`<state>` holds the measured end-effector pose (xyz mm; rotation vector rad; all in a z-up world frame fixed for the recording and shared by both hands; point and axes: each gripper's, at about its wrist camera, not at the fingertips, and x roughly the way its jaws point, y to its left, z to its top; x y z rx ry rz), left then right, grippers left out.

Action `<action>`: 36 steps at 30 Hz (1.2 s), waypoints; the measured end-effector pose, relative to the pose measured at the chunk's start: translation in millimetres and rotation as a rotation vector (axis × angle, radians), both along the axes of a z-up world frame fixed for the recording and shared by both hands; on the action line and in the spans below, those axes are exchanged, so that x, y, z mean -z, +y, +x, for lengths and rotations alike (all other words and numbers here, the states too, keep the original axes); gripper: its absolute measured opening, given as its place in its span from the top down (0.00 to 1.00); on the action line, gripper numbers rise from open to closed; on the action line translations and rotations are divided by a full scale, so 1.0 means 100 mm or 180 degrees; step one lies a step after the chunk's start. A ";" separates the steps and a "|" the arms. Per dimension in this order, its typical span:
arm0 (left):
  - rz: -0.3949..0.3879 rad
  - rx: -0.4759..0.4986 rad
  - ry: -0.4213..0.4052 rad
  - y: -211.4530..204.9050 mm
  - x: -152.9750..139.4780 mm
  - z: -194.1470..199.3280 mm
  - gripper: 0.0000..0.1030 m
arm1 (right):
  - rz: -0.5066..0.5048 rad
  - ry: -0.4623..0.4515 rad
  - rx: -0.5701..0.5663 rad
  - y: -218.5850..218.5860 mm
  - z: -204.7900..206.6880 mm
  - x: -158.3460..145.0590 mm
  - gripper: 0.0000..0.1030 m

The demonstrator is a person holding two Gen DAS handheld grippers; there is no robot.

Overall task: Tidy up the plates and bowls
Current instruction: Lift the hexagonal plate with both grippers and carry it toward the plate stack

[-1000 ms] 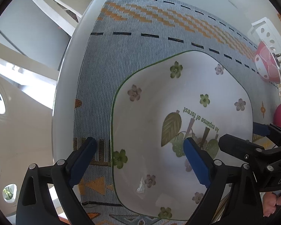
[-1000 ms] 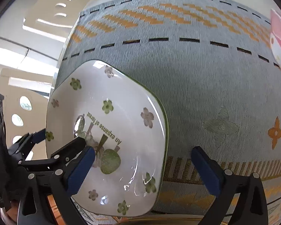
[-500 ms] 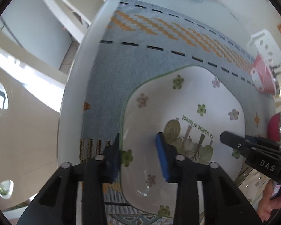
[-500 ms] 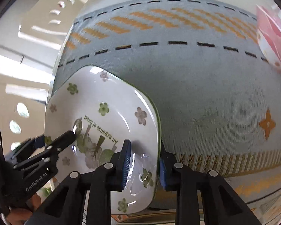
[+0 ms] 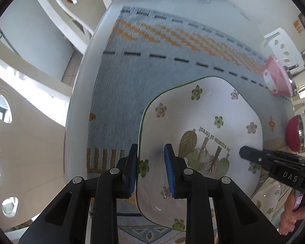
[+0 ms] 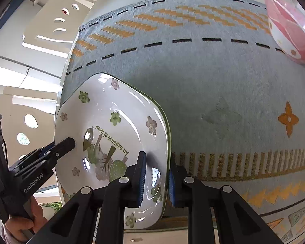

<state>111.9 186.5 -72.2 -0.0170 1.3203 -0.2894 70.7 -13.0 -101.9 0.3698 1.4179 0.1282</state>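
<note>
Both grippers have closed since a second ago: left gripper [image 5: 150, 170] clamps the floral plate [image 5: 203, 126] at its left rim, right gripper [image 6: 156, 179] the opposite rim. Two-handed grasp secured; lift likely next. Plate sits on the woven mat [image 6: 213, 81] near the tabletop [image 5: 79, 105] edge, face up. Roughly square, no clear long axis; printed text reads upside down. Pink bowl [image 5: 276, 79] well apart.

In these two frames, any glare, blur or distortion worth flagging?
Left wrist: fisheye bends the table edge; far runner stripes look motion-smeared. Right wrist: window glare streaks the floral plate; the pink bowl is soft at the rim.
</note>
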 end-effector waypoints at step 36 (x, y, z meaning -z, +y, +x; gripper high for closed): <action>-0.0175 0.0193 -0.0347 -0.60 -0.61 -0.92 0.79 | 0.0164 -0.0278 0.0331 -0.58 -0.99 -0.55 0.82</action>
